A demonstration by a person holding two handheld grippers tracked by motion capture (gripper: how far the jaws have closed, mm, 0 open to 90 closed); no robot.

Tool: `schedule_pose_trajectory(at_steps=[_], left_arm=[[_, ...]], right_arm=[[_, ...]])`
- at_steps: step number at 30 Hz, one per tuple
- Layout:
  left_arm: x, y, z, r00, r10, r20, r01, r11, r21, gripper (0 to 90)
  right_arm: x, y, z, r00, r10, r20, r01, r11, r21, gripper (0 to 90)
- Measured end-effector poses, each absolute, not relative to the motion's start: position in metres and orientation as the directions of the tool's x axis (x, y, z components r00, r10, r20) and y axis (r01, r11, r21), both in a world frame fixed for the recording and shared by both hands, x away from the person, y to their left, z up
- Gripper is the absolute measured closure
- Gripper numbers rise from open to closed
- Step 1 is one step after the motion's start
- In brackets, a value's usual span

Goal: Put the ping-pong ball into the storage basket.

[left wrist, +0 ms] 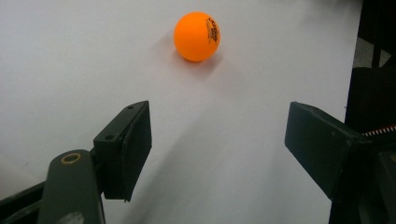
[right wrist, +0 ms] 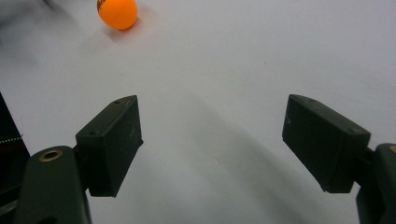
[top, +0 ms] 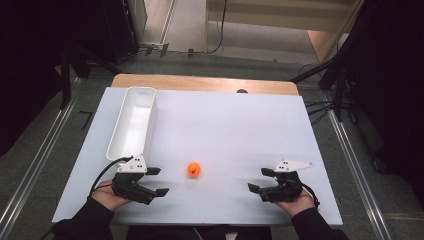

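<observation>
An orange ball (top: 194, 169) with black print rests on the white table top (top: 225, 125), near the front between my two hands. My left gripper (top: 158, 181) is a short way to the ball's left, open and holding nothing. In the left gripper view the ball (left wrist: 196, 36) lies ahead of the spread jaws, apart from my left gripper (left wrist: 217, 144). My right gripper (top: 260, 180) sits farther off to the ball's right, open as well. The right gripper view has the ball (right wrist: 117, 13) at the top left, well beyond my right gripper (right wrist: 212, 140).
A long white bin (top: 133, 122) stands empty along the left side of the table, just beyond my left hand. The table's front edge is close under both hands. Dark stands and cables flank the table on the floor.
</observation>
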State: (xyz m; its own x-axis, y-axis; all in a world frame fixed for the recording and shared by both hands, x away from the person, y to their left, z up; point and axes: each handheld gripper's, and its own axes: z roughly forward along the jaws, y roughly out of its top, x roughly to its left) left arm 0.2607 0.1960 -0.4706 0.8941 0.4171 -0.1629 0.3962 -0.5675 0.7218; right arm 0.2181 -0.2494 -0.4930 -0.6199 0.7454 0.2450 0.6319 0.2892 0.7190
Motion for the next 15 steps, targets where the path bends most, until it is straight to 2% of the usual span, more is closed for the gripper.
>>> schedule_pose_trajectory(at_steps=[15], left_arm=[[0.2601,0.1953,-0.4707,0.899,0.410,-0.156,0.388,-0.578,0.718,23.6]], right_arm=[[0.2183,-0.2487,-0.4938,-0.632,0.737,0.240,0.625,0.300,0.720,18.3]])
